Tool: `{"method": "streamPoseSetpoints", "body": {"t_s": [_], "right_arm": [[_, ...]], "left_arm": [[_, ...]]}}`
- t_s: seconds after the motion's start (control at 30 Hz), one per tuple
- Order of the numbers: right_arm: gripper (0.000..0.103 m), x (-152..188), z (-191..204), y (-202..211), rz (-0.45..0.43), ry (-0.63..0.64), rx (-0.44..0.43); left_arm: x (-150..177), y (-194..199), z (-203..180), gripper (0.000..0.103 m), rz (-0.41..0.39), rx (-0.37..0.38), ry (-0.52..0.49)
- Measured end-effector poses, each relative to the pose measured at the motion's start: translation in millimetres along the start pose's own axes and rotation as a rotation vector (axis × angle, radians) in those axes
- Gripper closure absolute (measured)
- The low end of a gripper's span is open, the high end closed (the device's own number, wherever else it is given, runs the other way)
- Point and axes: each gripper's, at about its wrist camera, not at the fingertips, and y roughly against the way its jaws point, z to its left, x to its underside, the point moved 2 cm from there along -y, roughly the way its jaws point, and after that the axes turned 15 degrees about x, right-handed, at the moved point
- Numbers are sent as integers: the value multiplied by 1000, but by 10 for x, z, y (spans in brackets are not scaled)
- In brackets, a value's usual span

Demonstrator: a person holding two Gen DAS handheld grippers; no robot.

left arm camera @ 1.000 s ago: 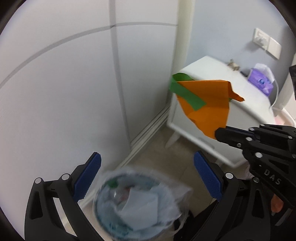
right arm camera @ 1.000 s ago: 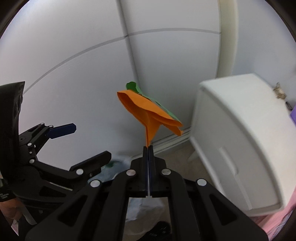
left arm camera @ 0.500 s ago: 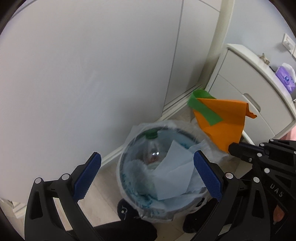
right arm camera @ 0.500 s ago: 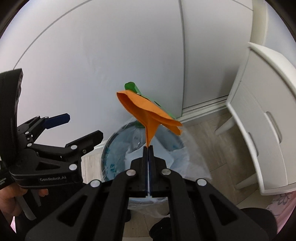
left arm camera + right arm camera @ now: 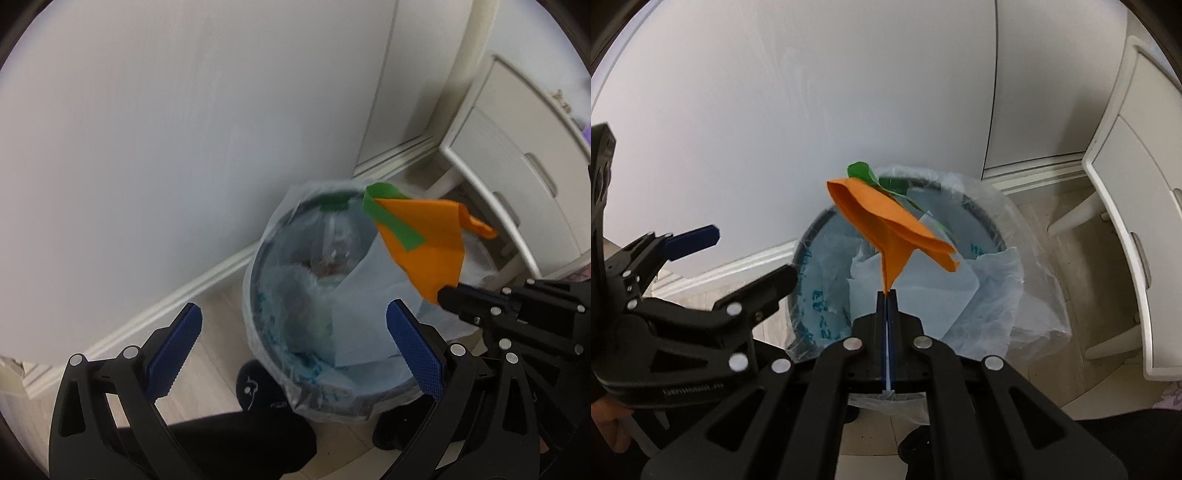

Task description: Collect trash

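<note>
My right gripper (image 5: pixel 887 292) is shut on the lower tip of a folded orange paper (image 5: pixel 888 229) with a green strip, held over the round trash bin (image 5: pixel 812 236). In the left wrist view the same orange paper (image 5: pixel 428 240) hangs above the bin's right half, pinched by the right gripper (image 5: pixel 445 293). The bin (image 5: pixel 255 266) is lined with a clear plastic bag and holds white paper, a clear bottle with a green cap and other scraps. My left gripper (image 5: pixel 293 339) hovers open above the bin, nothing between its blue pads; it shows at the left as the left gripper (image 5: pixel 746 254) in the right wrist view.
A white wall with a baseboard (image 5: pixel 207 280) runs behind the bin. A white drawer cabinet (image 5: pixel 517 173) on legs stands to the right, close to the bin. The floor is pale wood. A person's dark shoes (image 5: pixel 258 384) are just in front of the bin.
Both grippers have come down and tilted toward the floor; the bin has grown larger and moved to mid-view. The orange paper stays pinched in the right gripper and now hangs over the bin.
</note>
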Motion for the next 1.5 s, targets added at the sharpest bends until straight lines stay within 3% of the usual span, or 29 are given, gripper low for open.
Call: {"method": "streamPoseSetpoints", "body": {"t_s": [0.2,0.33,0.67,0.7,0.8,0.83,1.2,1.5], "right_arm": [[100,32,141,-289,46,75,21],[100,79,182,-458,90,92,37],[99,163,184,-702,158,90,54],[90,171,196,-701,160,95,56],[32,175,231,-647,142,92,46],[22,173,233,-611,132,90,42],[7,230,208,-354,70,120,111],[7,224,91,-242,19,120,152]], "left_arm": [[97,-152,156,6,25,-15,66],[144,-260,133,6,49,-46,34],[163,-374,206,6,79,-20,61],[166,-370,202,6,77,-20,61],[165,-350,181,6,66,-22,54],[161,-336,171,6,59,-20,51],[148,-270,66,6,29,-7,16],[135,-219,59,6,2,9,16]]}}
